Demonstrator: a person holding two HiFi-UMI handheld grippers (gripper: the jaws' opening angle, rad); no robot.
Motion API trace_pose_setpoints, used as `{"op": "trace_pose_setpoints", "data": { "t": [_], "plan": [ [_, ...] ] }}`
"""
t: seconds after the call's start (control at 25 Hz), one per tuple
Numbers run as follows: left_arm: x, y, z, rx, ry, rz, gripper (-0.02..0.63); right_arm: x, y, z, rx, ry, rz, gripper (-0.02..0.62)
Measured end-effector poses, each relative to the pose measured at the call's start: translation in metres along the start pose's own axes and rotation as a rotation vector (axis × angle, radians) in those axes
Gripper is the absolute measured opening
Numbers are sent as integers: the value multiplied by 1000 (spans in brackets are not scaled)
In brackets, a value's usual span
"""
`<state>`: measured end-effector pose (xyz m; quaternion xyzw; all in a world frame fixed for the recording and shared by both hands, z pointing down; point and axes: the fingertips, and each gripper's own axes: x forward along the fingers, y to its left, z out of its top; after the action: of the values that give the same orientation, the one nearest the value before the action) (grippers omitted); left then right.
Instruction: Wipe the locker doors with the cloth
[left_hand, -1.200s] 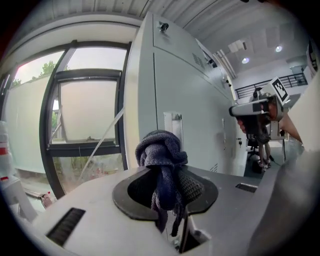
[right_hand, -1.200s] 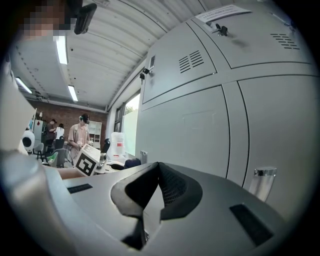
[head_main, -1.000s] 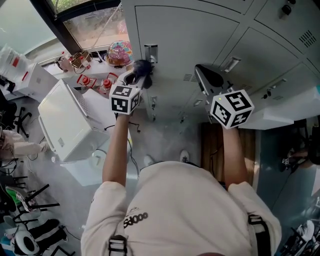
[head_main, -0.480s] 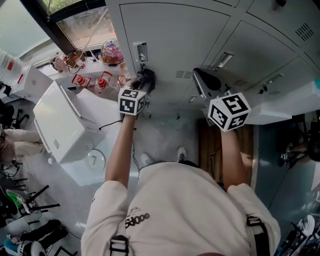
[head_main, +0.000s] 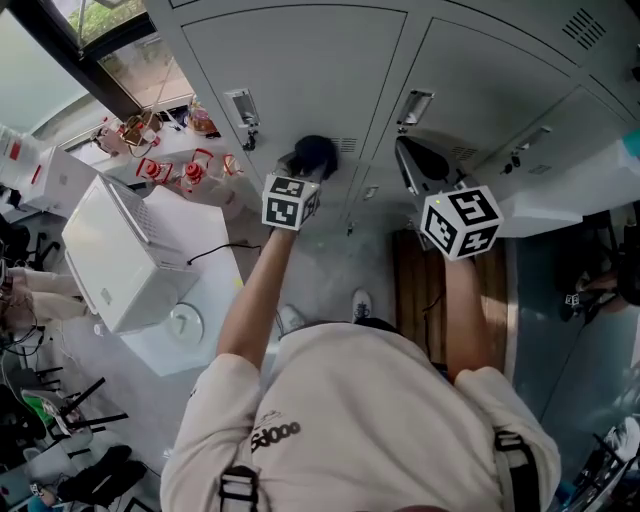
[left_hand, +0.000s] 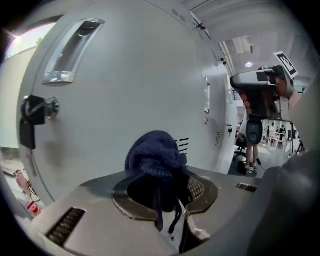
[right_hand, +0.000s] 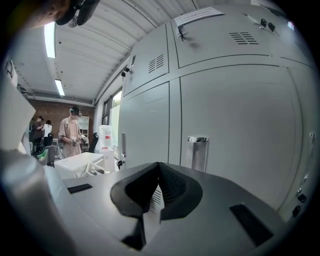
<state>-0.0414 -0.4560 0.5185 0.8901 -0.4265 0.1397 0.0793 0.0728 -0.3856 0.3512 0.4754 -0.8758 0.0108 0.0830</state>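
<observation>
Our left tool (head_main: 308, 168) (left_hand: 167, 192) is clamped on the one cloth (head_main: 316, 152) (left_hand: 154, 152), a dark blue towelling wad. The jaws sit nearly together with the bunched fabric between them, and two loose ends hang down through the gap. The cloth bulges past the jaw tips toward the left locker door (head_main: 300, 70) (left_hand: 125, 90), low on that door and just left of its vent slots (head_main: 345, 145) (left_hand: 182, 145). We cannot tell whether the cloth touches the door.

Our right tool (head_main: 415, 160) (right_hand: 159, 187) has its jaws brought together at the tips and holds nothing. It is held up before the right locker door (head_main: 490, 80), apart from it and well right of the cloth.

In the head view we count two full doors ahead of us, with more doors partly in view at the right edge. Each of the two carries one recessed handle, the left handle (head_main: 243, 105) (left_hand: 70, 55) and the right handle (head_main: 415, 105). One lock (head_main: 248, 140) (left_hand: 35, 112) with a dark key tag sits below the left handle. There are two marker cubes, one on each tool: the left cube (head_main: 290, 203) and the right cube (head_main: 460, 220).

To our left stands one white table (head_main: 215, 290) bearing one white box (head_main: 110, 250). In the right gripper view one person (right_hand: 72, 130) stands far off at the left.
</observation>
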Motion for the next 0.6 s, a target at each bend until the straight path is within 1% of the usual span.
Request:
{"op": "trace_pose_setpoints", "data": {
  "t": [0.12,0.32,0.4,0.52,0.6],
  "plan": [
    [16,-26,7,20,-8,-29,104,-10,-12,-4,-4,4,-10,9],
    [32,-55,34,69,-42,-50,104,-28,-37,-5,1,-3,-34,9],
    [30,-63,49,81,-61,-63,104,-32,-45,-4,9,-12,-43,9],
    [26,-73,79,116,-68,-78,104,-37,-53,0,14,-28,-50,9],
    [20,-77,101,131,-91,-83,103,-39,-54,3,10,-35,-49,9]
  ]
}}
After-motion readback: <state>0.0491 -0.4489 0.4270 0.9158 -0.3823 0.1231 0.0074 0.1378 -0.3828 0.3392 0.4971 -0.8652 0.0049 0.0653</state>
